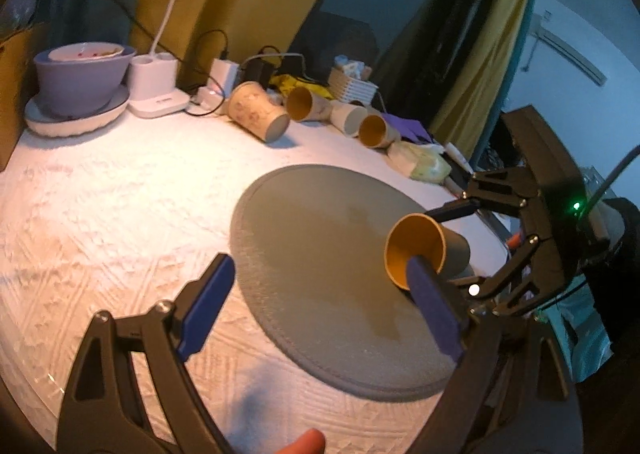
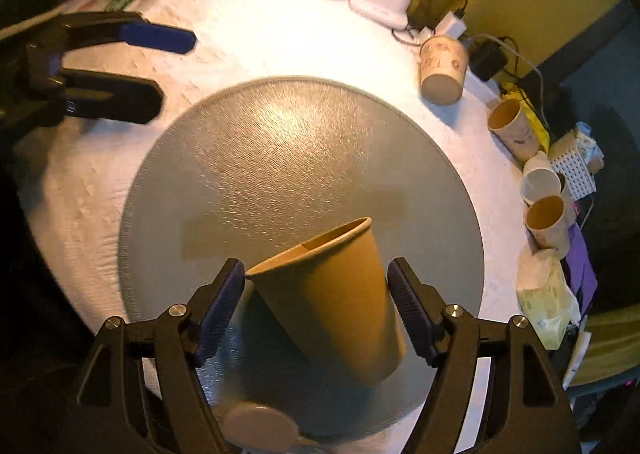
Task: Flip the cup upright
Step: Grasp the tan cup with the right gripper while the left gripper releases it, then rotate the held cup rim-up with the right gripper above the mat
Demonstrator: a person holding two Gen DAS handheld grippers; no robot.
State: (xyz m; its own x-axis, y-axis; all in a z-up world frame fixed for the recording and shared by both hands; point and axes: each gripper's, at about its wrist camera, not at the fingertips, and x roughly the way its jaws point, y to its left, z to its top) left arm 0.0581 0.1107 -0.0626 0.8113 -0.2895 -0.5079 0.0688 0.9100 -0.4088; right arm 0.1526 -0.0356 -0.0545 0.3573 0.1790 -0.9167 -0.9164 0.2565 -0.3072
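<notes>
A brown paper cup (image 2: 340,294) is tilted over the grey round mat (image 2: 280,142), its mouth pointing up and away. My right gripper (image 2: 316,286) is shut on the cup, its pads against the cup's two sides. In the left wrist view the cup (image 1: 424,250) shows its orange inside, held by the right gripper (image 1: 432,242) at the mat's right edge. My left gripper (image 1: 320,294) is open and empty above the mat's (image 1: 320,254) near-left rim. It shows in the right wrist view (image 2: 160,66) at the left.
Several paper cups (image 1: 260,112) lie on their sides along the table's far edge. A purple bowl on a plate (image 1: 80,82) and a white lamp base (image 1: 154,86) with chargers stand at the back left. A tissue pack (image 2: 548,294) lies at the right.
</notes>
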